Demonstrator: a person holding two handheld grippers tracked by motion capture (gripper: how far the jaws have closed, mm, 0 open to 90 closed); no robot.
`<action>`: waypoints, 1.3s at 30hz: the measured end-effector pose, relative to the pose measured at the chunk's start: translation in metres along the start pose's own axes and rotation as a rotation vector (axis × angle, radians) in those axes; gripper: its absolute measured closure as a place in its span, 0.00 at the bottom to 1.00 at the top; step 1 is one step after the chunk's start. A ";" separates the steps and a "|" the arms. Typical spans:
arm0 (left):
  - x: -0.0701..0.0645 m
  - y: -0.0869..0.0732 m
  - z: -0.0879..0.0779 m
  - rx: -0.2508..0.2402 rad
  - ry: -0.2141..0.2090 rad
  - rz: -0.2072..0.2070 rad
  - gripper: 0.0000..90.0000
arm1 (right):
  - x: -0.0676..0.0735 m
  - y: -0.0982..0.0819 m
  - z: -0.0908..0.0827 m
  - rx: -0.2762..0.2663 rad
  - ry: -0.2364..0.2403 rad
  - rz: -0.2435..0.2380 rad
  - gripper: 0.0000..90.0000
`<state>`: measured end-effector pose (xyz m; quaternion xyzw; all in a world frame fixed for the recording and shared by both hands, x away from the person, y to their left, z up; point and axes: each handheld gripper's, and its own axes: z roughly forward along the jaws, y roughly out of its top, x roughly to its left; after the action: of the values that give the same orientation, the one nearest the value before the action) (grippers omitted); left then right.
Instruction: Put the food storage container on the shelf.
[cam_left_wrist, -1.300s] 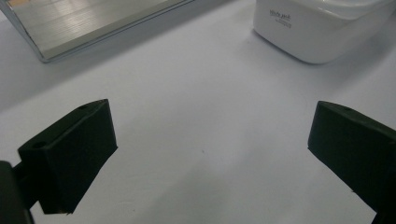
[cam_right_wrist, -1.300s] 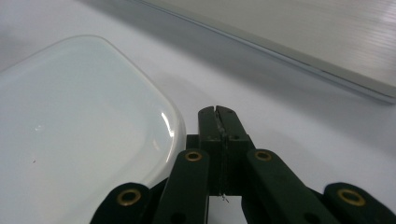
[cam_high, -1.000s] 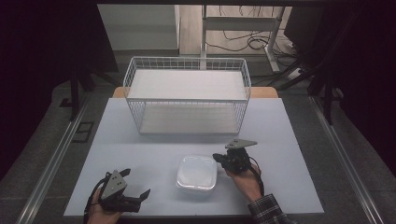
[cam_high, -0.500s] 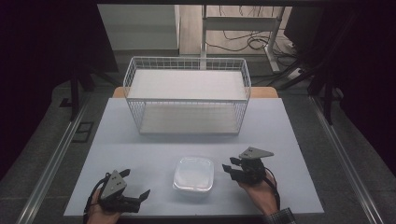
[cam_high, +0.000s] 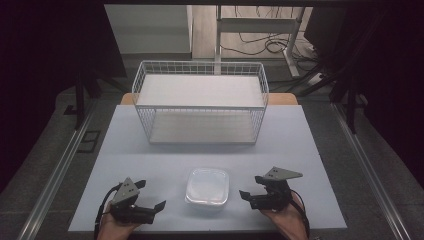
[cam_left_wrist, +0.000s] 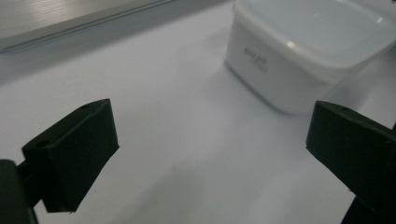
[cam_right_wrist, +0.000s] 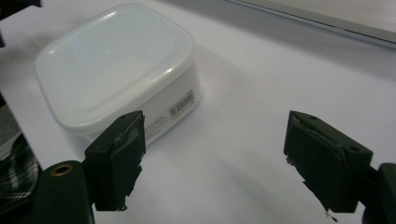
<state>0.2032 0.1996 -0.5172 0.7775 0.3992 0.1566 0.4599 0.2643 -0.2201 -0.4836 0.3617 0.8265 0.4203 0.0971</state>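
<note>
Since a second ago the right tool (cam_high: 251, 187) has drawn back from the white lidded container (cam_high: 207, 186) toward the near edge of the desk (cam_high: 310, 150), and the container itself has slid slightly toward the left tool (cam_high: 150, 196), which has kept its place.

Now the container sits flat on the desk between the two tools, apart from both. From the left tool it lies ahead and off to its right side, near but not touching; in the left gripper view the container's side wall with small print shows beyond the right jaw. From the right tool it lies ahead and to its left, just past the left jaw in the right gripper view, with bare desk between the jaws.

Both tools have their jaws spread wide with nothing between them. Each is held low over the desk in a hand.

Beyond both tools, at the far side of the desk, stands a white wire basket (cam_high: 200, 102), well apart from the container.
</note>
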 end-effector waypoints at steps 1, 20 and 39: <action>-0.002 0.003 0.003 -0.004 -0.010 0.000 0.03 | 0.001 0.001 0.000 -0.001 0.008 -0.005 0.23; -0.022 0.057 0.077 0.040 -0.136 0.089 0.08 | 0.036 0.022 0.038 0.010 0.086 -0.064 0.16; -0.032 0.042 0.045 0.076 -0.243 -0.117 0.68 | 0.041 0.014 0.021 0.002 0.121 0.135 0.69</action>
<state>0.2306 0.1372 -0.5016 0.7830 0.3910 0.0191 0.4835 0.2521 -0.1740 -0.4802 0.3906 0.8051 0.4459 0.0183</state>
